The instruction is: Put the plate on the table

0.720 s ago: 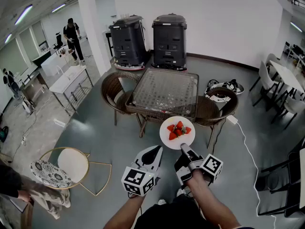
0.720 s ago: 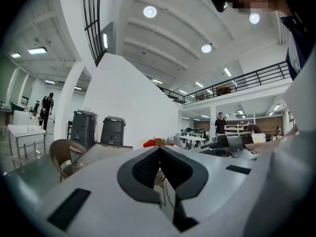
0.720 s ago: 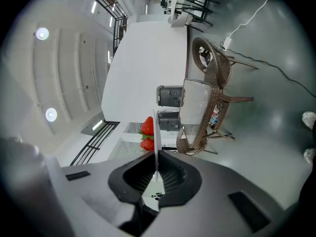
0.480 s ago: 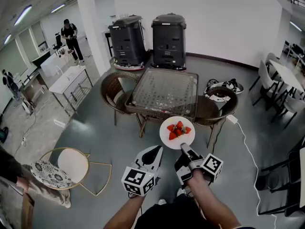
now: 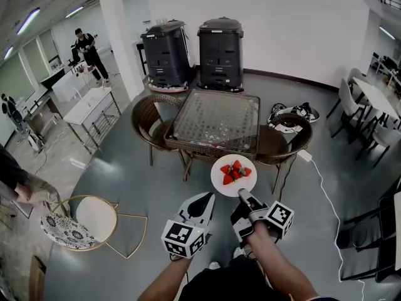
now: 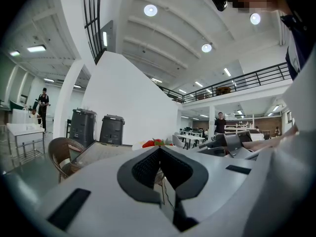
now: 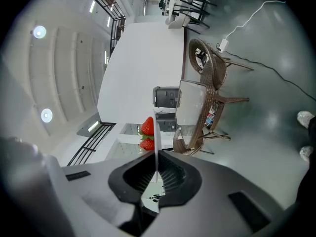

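Strawberries [image 5: 233, 170] lie heaped on a white plate [image 5: 242, 186], which the right tongs [image 5: 243, 197] grip by its near rim. In the right gripper view the plate [image 7: 156, 132] shows edge-on as a thin white line pinched between the closed jaws, with the red fruit [image 7: 147, 126] above them. The plate is in the air at the centre of the head view, over the grey floor [image 5: 125, 180] and just below the near edge of the glass-topped wicker bench [image 5: 216, 119]; it is not resting on the bench. The left tongs [image 5: 203, 200] hang to the plate's lower left, apart from it, jaws pressed together on nothing [image 6: 159, 149]. A wicker chair [image 5: 147, 115] stands on each side of the bench, and two dark machines [image 5: 220, 44] stand beyond it by the white wall.
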Tool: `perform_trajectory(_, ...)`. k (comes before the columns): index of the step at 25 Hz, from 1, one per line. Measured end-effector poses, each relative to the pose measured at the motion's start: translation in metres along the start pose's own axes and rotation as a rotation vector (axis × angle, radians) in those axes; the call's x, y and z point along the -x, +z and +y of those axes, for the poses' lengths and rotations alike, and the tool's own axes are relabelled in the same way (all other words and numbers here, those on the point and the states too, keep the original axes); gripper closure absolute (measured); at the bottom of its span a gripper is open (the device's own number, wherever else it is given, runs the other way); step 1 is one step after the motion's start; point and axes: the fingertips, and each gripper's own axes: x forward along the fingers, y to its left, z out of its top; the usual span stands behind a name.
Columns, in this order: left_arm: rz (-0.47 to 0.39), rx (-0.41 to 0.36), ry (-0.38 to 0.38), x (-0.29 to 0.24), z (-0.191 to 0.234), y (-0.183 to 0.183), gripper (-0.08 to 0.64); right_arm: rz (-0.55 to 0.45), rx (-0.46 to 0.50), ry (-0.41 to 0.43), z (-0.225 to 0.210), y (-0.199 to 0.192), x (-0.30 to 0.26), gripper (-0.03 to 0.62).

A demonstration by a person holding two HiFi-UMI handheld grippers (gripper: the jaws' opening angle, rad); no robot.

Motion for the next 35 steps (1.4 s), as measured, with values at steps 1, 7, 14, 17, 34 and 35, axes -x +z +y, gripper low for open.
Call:
perform_trajectory(1,0.000,0.000,-0.001,0.000,0.001,-0.001,0.554,-0.001,0.001,0.001,0.000,0.000,-0.001,0.574)
perform_trajectory(7,0.000,0.004,-0.002,0.001,0.006,-0.008,0.554,-0.010,0.022,-0.012,-0.005,0.000,-0.003,0.574)
perform_trajectory(14,0.006,0.003,-0.013,-0.005,0.023,-0.009,0.554,-0.026,0.038,0.005,0.000,0.004,-0.022,0.574)
perform_trajectory(17,0.011,0.012,-0.017,-0.016,0.030,-0.011,0.554,-0.024,0.040,0.017,0.002,0.012,-0.033,0.574)
perform_trajectory(34,0.072,0.000,-0.004,-0.166,0.107,-0.013,0.554,0.002,-0.006,0.026,-0.014,0.113,-0.173,0.574)
perform_trajectory(35,0.076,-0.001,0.001,-0.177,0.113,-0.013,0.554,0.007,-0.010,0.022,-0.015,0.121,-0.183,0.574)
